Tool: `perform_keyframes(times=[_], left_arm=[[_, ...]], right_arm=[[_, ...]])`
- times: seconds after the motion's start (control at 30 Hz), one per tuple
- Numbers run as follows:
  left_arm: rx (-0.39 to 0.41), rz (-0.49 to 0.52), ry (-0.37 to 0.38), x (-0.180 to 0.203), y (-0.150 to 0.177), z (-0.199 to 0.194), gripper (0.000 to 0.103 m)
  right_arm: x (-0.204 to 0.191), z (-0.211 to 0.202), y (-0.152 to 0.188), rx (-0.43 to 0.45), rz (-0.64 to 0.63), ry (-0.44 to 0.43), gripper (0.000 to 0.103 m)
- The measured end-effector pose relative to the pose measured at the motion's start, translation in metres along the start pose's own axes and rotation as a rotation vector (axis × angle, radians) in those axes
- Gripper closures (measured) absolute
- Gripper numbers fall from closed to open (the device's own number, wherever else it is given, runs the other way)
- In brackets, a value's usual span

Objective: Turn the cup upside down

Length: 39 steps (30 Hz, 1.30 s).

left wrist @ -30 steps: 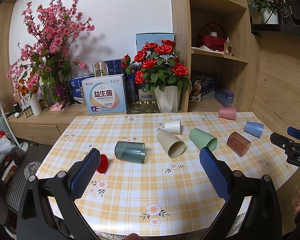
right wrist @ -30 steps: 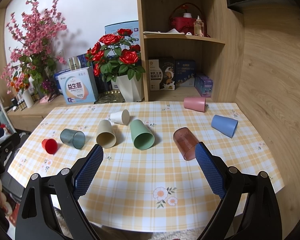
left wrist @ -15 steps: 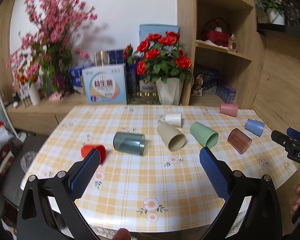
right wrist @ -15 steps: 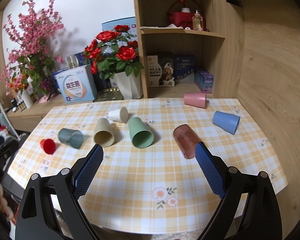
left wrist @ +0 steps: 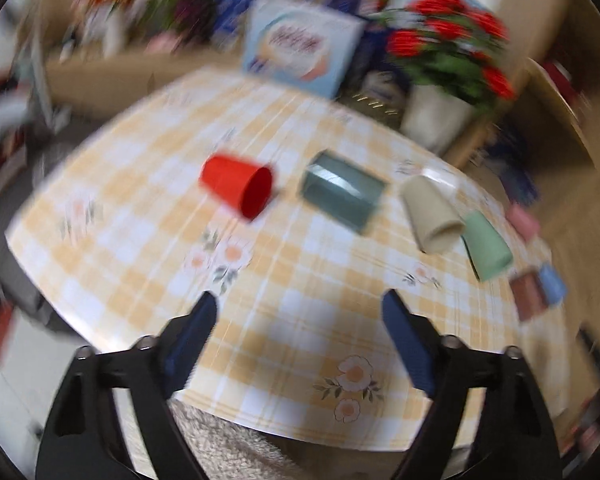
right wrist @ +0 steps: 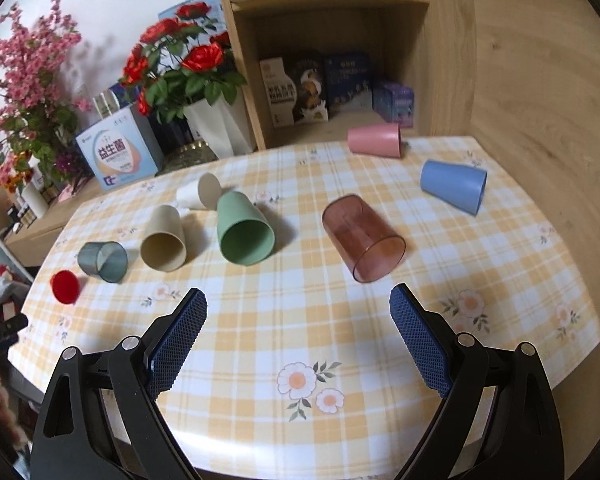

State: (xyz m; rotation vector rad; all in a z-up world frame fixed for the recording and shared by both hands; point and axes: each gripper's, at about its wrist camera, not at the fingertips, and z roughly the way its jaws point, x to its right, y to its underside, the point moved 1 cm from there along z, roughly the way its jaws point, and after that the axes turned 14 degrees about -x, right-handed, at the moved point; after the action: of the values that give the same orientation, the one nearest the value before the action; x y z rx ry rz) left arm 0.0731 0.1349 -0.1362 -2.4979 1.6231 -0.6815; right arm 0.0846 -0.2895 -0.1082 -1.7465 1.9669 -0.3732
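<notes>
Several cups lie on their sides on a yellow checked table [right wrist: 284,320]: red [right wrist: 65,286], grey-blue [right wrist: 103,261], beige [right wrist: 165,238], small white [right wrist: 199,197], green [right wrist: 243,229], translucent brown [right wrist: 362,238], blue [right wrist: 454,185], pink [right wrist: 374,140]. The left wrist view is blurred; there the red cup [left wrist: 238,188] and grey-blue cup [left wrist: 342,194] lie ahead. My left gripper [left wrist: 300,322] is open and empty above the table's near edge. My right gripper [right wrist: 298,316] is open and empty, short of the brown cup.
A white vase of red roses [right wrist: 220,128], a light blue box [right wrist: 118,154] and pink blossom branches [right wrist: 24,80] stand behind the table. A wooden shelf unit [right wrist: 328,64] with boxes is at the back right. The left gripper's tip [right wrist: 4,326] shows at the far left.
The left gripper has swung left and tilted, now facing the red cup, with motion blur. The right gripper has moved closer to the table. No cup has moved.
</notes>
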Motion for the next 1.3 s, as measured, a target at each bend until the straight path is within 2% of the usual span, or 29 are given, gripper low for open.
perform_keyframes(times=[0.1, 0.2, 0.4, 0.57, 0.7, 0.8, 0.87, 0.9, 0.97, 1.17, 1.3], left_arm=[[-0.075, -0.198, 0.095, -0.031, -0.028, 0.019, 0.041], [-0.068, -0.320, 0.134, -0.046, -0.059, 0.026, 0.041], [-0.083, -0.469, 0.202, -0.057, -0.112, 0.058, 0.041], [-0.124, -0.580, 0.183, -0.068, -0.133, 0.091, 0.041], [-0.148, -0.595, 0.148, -0.072, -0.140, 0.105, 0.041], [-0.147, -0.602, 0.160, -0.076, -0.141, 0.111, 0.040], [-0.147, -0.589, 0.142, -0.075, -0.142, 0.111, 0.040], [-0.146, -0.576, 0.137, -0.075, -0.142, 0.111, 0.045], [-0.135, -0.560, 0.112, -0.075, -0.139, 0.106, 0.046], [-0.140, -0.420, 0.101, -0.065, -0.119, 0.081, 0.047], [-0.196, -0.339, 0.107, -0.048, -0.088, 0.068, 0.047]], right_arm=[[0.000, 0.015, -0.002, -0.029, 0.001, -0.012, 0.013], [-0.001, 0.027, -0.003, -0.055, -0.003, -0.021, 0.013], [0.003, 0.045, -0.007, -0.096, 0.004, -0.018, 0.013], [0.012, 0.053, -0.012, -0.104, 0.026, -0.010, 0.013], [0.016, 0.058, -0.015, -0.113, 0.043, -0.003, 0.013], [0.017, 0.061, -0.014, -0.121, 0.046, -0.003, 0.013], [0.016, 0.062, -0.014, -0.125, 0.043, -0.005, 0.013], [0.015, 0.062, -0.014, -0.125, 0.041, -0.006, 0.013], [0.014, 0.060, -0.015, -0.118, 0.040, -0.011, 0.013], [0.016, 0.052, -0.015, -0.095, 0.052, -0.024, 0.013], [0.018, 0.051, -0.013, -0.091, 0.064, -0.042, 0.013]])
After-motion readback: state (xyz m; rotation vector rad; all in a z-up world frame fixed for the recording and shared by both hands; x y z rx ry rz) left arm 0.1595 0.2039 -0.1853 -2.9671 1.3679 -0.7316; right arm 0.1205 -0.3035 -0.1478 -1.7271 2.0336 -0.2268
